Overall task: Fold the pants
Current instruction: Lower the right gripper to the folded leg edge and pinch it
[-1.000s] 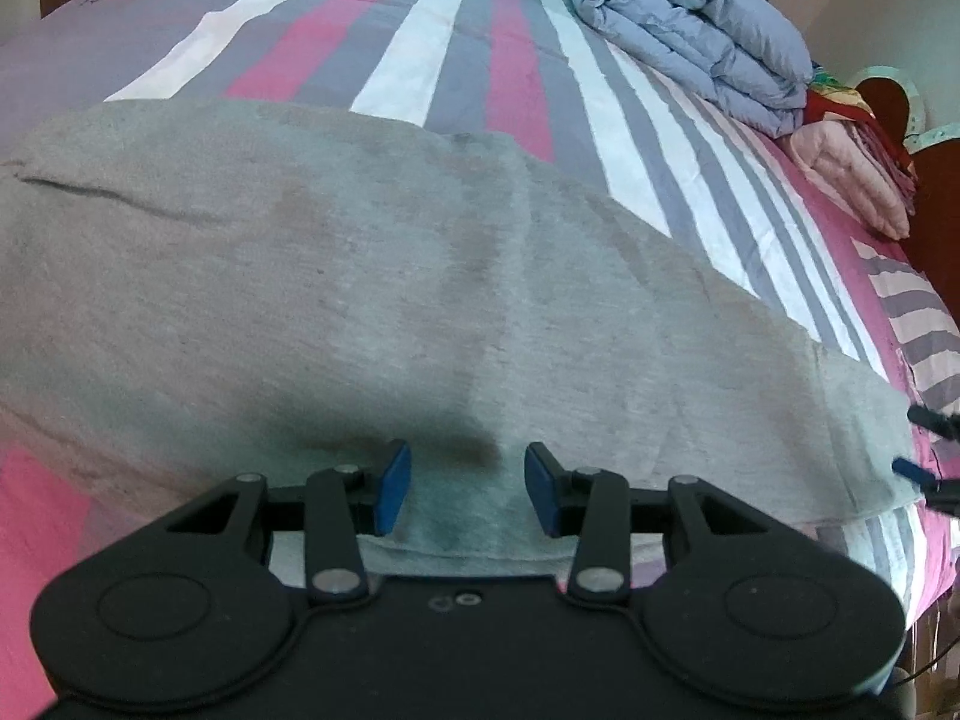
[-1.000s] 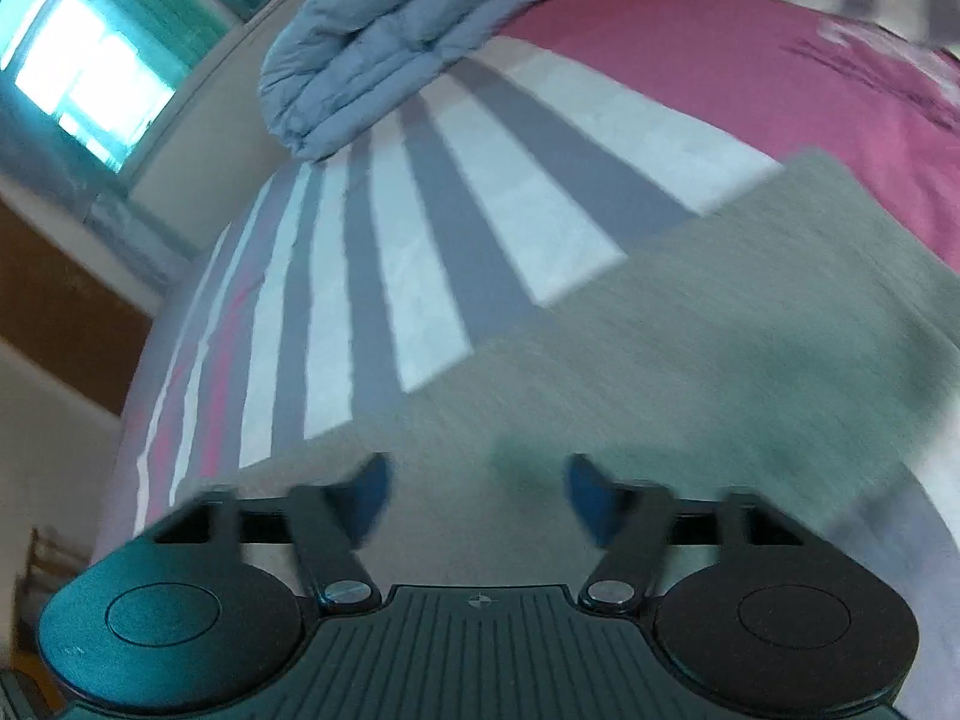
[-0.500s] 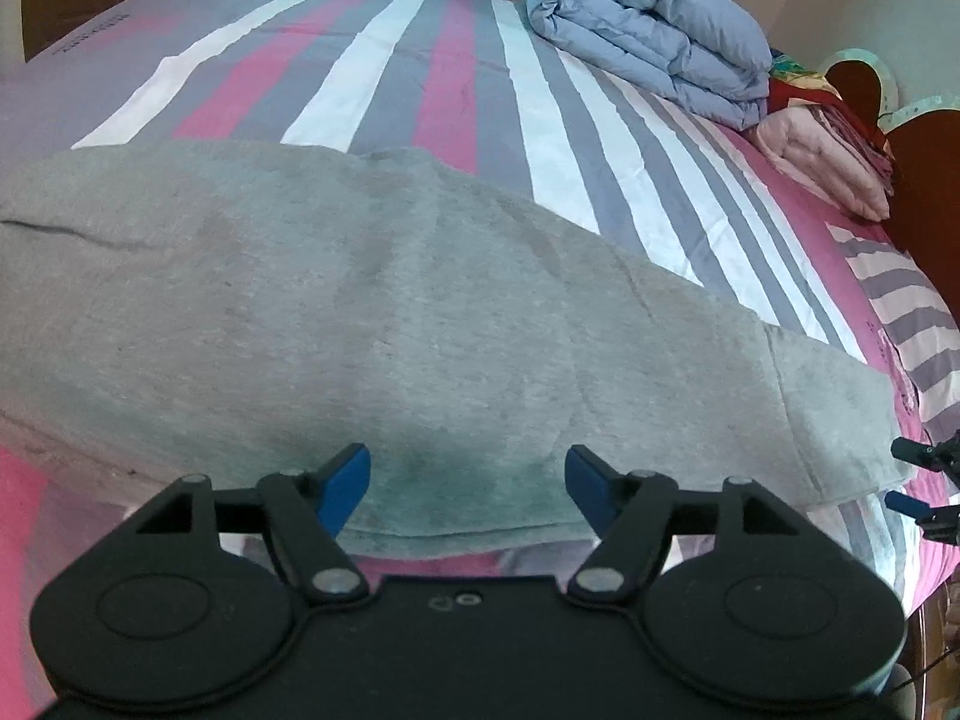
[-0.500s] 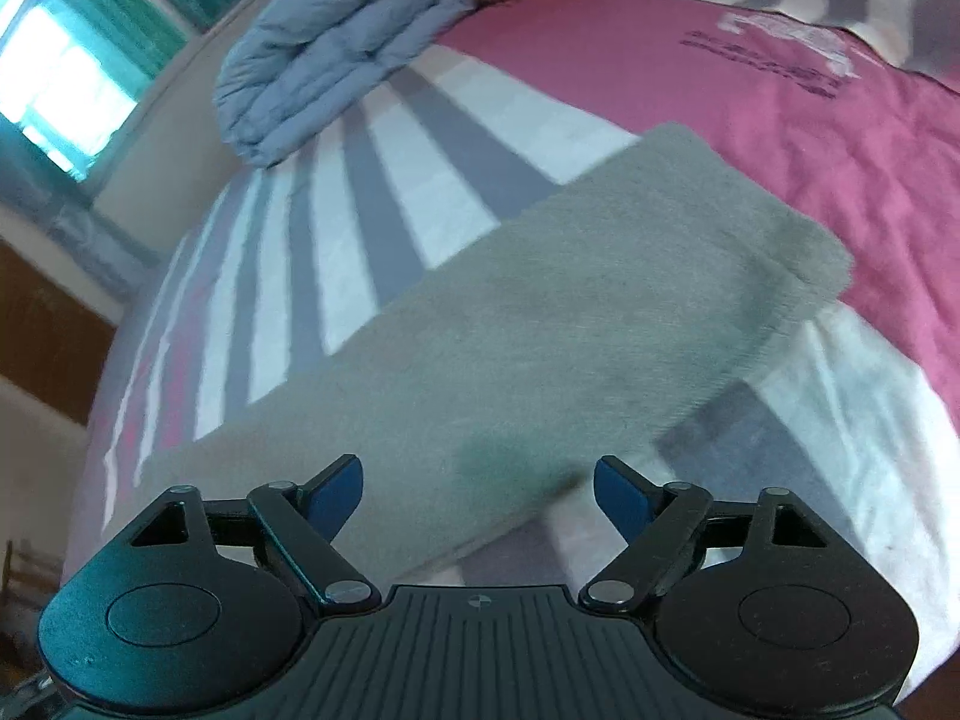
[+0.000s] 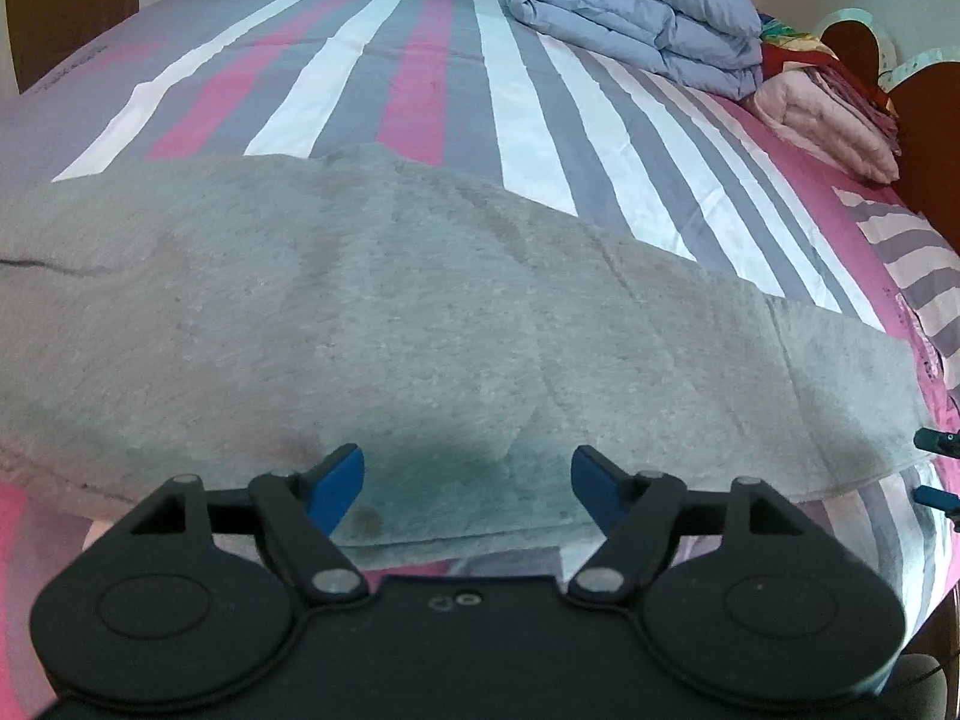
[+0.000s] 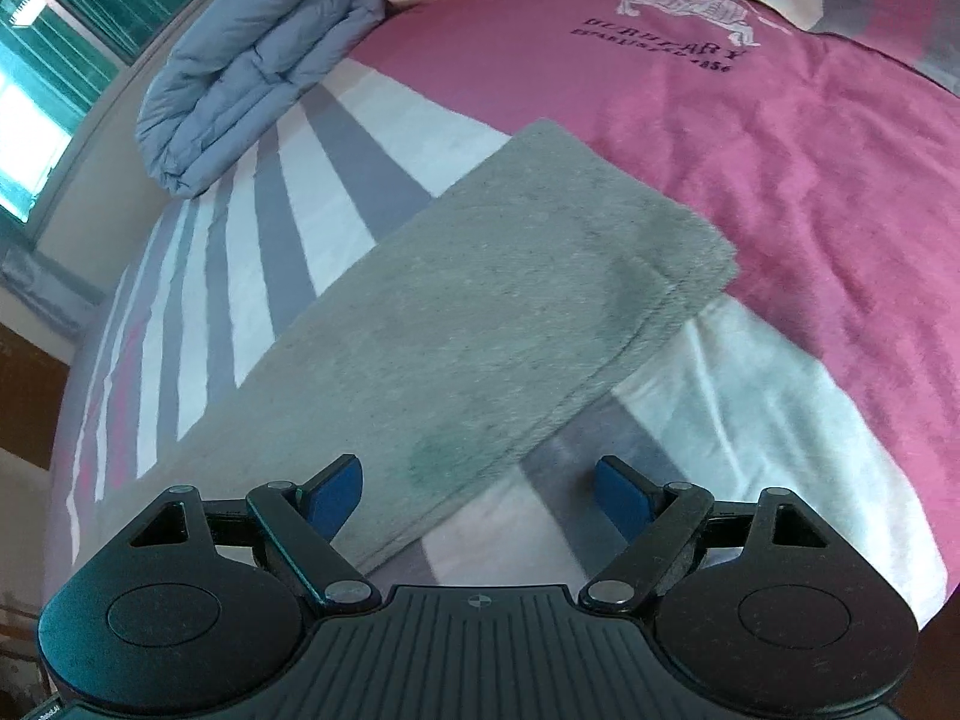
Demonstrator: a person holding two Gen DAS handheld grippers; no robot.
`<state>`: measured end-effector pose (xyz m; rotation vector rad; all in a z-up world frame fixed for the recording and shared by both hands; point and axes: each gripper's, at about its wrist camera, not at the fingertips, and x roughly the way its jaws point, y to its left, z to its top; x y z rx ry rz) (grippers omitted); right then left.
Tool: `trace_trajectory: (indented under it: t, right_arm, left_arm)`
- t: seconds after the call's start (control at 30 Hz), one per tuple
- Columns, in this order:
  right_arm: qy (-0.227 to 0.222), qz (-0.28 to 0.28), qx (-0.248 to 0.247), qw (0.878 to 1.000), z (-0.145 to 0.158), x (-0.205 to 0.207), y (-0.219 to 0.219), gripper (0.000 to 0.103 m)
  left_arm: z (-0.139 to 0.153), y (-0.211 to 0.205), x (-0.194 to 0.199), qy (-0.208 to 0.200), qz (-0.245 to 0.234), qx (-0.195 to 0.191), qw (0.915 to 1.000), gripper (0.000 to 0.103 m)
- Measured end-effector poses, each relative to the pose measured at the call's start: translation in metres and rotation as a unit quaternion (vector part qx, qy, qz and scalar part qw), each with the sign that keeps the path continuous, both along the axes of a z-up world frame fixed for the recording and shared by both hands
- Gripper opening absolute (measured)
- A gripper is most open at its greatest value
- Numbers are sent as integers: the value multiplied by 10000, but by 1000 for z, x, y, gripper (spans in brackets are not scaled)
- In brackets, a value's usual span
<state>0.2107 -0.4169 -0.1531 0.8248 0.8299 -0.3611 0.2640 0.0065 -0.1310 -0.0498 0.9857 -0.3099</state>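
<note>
grey pants (image 5: 420,330) lie lengthwise across the striped bed (image 5: 420,60); both grippers agape, empty, the left gripper (image 5: 468,480) just widened.

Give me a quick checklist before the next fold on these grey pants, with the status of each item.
1. Left gripper free of cloth: ok, jaws have just been opening, nothing between them.
2. Right gripper free: ok, jaws open and nothing pinched, though they have just been opening.
3. Pants lie flat in a long strip: ok.
4. Near edges line up: cannot tell, a lower layer shows at the left gripper.
5. Folded duvet clear of pants: ok.
6. Bed room beyond the pants' end: ok.
</note>
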Motion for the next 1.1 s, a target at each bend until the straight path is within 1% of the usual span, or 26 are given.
trace_trajectory:
  t: [0.13,0.23,0.3,0.43,0.5,0.57,0.67,0.73,0.77,0.83,0.87,0.9,0.93,0.97,1.03,1.1]
  right_arm:
    - [61,-109,-40,9999,0,-2,-5,84]
    - [83,-152,-44,9998,-1,-3,-8,84]
    - [100,-154,-51,9998,-1,-2,-9,84]
    - [89,-221,-8,9997,-2,-3,-11,84]
    - [31,-317,131,9994,-3,-5,-15,84]
    - [-138,-491,398,9979,-5,-10,-24,84]
    - [-426,-978,844,9907,-10,-23,-42,84]
    - [-496,-1241,1035,9856,-13,-30,-52,84]
    - [-515,-1269,1079,9847,-13,-30,-54,84]
    - [-514,-1221,1003,9861,-12,-27,-55,83]
    - [-563,-1235,928,9864,-11,-25,-55,72]
    - [-622,-1260,853,9864,-10,-23,-56,58]
    - [-573,-1282,763,9871,-10,-19,-58,36]
    - [-502,-1351,730,9869,-12,-15,-59,31]
    - [-496,-1501,948,9829,-21,-14,-64,31]
    - [-560,-1584,1046,9802,-26,-16,-67,31]
  left_arm:
    - [1,-8,-2,-52,63,74,9999,79]
    - [3,-14,-3,-142,65,117,9998,83]
    - [4,-16,-4,-171,48,114,9998,84]
    - [0,-19,-1,-94,-16,151,9998,84]
    - [-1,-19,-1,-98,-48,193,9998,85]
    - [-1,-20,-1,-130,-117,242,9996,85]
    - [-3,-20,0,-83,-201,270,9994,85]
    - [-5,-21,0,-56,-204,269,9994,85]
    - [-6,-21,0,-40,-228,263,9994,85]
    - [-8,-22,1,5,-265,257,9993,85]
    - [-9,-22,1,17,-264,251,9993,85]
    - [-9,-23,0,28,-264,232,9994,85]
    - [-9,-22,0,35,-266,217,9994,85]
    - [-9,-21,0,41,-273,214,9994,85]
    - [-9,-20,-1,38,-295,212,9993,85]
    - [-9,-19,-1,36,-307,227,9993,85]
